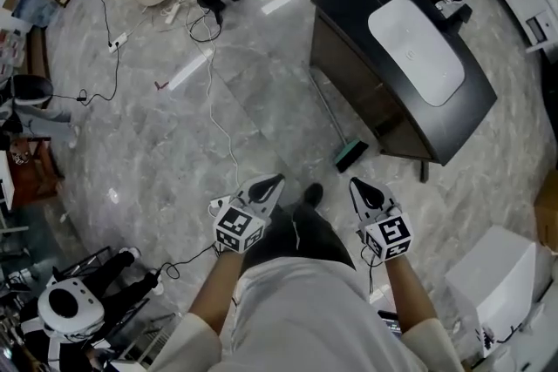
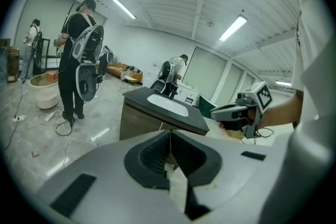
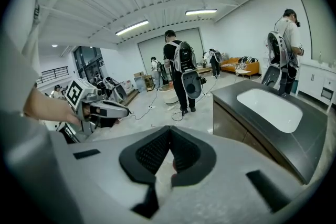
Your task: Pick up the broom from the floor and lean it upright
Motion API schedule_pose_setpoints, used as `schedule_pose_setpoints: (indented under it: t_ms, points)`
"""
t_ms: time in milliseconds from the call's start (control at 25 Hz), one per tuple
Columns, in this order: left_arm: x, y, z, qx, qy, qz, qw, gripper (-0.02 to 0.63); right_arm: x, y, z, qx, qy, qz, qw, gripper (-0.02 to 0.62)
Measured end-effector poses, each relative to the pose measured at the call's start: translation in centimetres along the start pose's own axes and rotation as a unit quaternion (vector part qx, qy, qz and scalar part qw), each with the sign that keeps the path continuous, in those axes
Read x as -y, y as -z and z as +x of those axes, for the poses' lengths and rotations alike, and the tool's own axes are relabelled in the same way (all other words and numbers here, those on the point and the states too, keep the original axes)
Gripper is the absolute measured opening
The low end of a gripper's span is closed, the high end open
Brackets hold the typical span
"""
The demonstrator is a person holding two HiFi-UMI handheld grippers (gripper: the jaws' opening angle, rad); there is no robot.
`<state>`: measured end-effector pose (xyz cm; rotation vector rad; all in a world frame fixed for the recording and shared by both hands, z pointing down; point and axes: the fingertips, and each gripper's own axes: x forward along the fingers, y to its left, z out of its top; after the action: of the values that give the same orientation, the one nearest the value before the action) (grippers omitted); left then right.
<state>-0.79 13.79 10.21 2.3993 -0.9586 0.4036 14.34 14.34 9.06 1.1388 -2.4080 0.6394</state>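
The broom (image 1: 350, 155) is lying on the floor (image 1: 157, 161) just beside the dark sink cabinet (image 1: 349, 30), with a white cable (image 1: 228, 145) trailing nearby. The left tool (image 1: 274, 182) and right tool (image 1: 357, 185) are hovering above the floor, both clenched and empty.

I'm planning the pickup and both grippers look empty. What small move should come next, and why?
Probably open the right gripper and lower it forward toward the broom. The broom lies flat on the floor beside the dark cabinet, its head nearest that gripper, while both the right gripper and the left gripper are shut, empty and short of it.
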Motion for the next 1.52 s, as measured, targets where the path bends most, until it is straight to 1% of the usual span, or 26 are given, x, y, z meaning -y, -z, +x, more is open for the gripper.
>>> schedule_pose_setpoints:
  t_ms: [160,320,440,680,880,1040,1160,1320,1520]
  points:
    - [-2.6,0.8,2.5,-0.009,-0.003,-0.004,0.9999,0.011,2.2,0.4,2.9,-0.009,-0.002,0.007,1.000,-0.005]
    - [-6.6,1.5,5.1,-0.019,0.001,-0.004,0.9998,0.011,4.0,0.7,6.7,-0.019,0.006,0.014,1.000,-0.005]
    - [-9.8,1.5,6.5,-0.021,0.007,-0.002,0.9997,0.011,4.5,0.1,9.9,-0.021,0.013,0.015,1.000,-0.005]
    - [-16.3,1.9,9.7,-0.040,0.035,0.019,0.9984,0.011,5.3,-1.0,17.1,-0.018,0.032,0.048,0.998,-0.005]
    - [-21.6,3.3,12.4,-0.047,0.058,0.031,0.9967,0.011,6.0,0.0,23.9,-0.030,0.036,0.076,0.996,-0.005]
    - [-25.6,6.5,14.3,-0.055,0.062,0.041,0.9958,0.011,6.4,2.9,29.0,-0.047,0.033,0.081,0.995,-0.005]
    - [-28.8,9.6,17.3,-0.064,0.055,0.041,0.9956,0.011,8.4,5.5,33.2,-0.057,0.030,0.079,0.995,-0.005]
    - [-32.7,13.8,21.3,-0.072,0.044,0.027,0.9961,0.011,11.4,8.6,37.8,-0.058,0.034,0.082,0.994,-0.005]
    - [-34.8,20.3,25.2,-0.071,0.040,0.009,0.9966,0.011,14.0,14.8,41.9,-0.062,0.048,0.086,0.993,-0.005]
